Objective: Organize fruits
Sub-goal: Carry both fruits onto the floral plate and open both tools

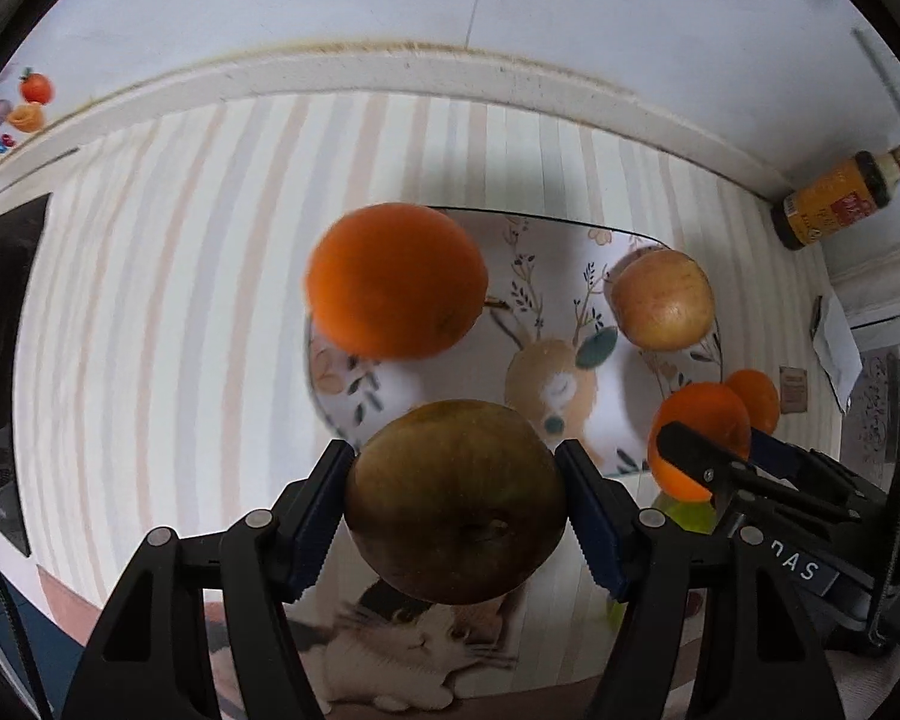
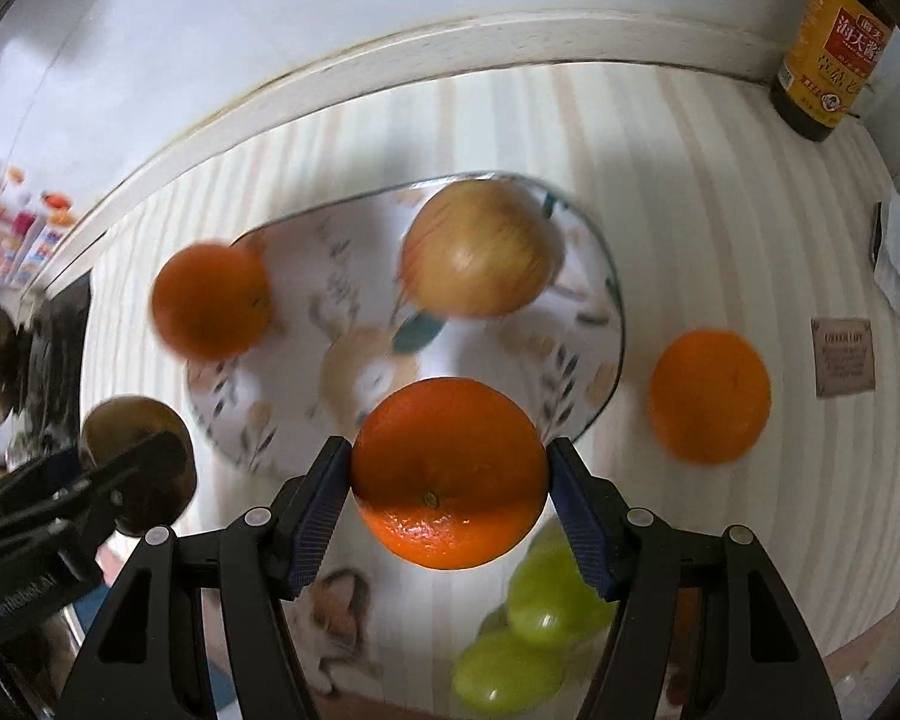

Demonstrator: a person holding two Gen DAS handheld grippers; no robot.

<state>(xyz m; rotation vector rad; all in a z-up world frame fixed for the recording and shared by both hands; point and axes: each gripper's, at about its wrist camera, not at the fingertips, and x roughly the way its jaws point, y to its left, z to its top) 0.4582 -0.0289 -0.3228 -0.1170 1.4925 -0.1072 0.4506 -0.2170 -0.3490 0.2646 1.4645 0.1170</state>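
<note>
My left gripper (image 1: 455,498) is shut on a brown-green apple (image 1: 456,501) and holds it above the near edge of a white deer-print plate (image 1: 546,324). My right gripper (image 2: 450,474) is shut on an orange (image 2: 450,471) above the plate's near edge (image 2: 612,324). On the plate lie another orange (image 1: 396,279) at the left, also in the right wrist view (image 2: 210,300), and a red-yellow apple (image 1: 663,299), also in the right wrist view (image 2: 480,249). A third orange (image 2: 711,396) lies on the table right of the plate. Green grapes (image 2: 534,630) lie below my right gripper.
A striped mat with a cat print (image 1: 168,324) covers the table. A dark sauce bottle (image 2: 828,42) stands at the back right by the wall. A small brown card (image 2: 843,357) lies at the right. A dark object (image 1: 0,360) sits at the left edge.
</note>
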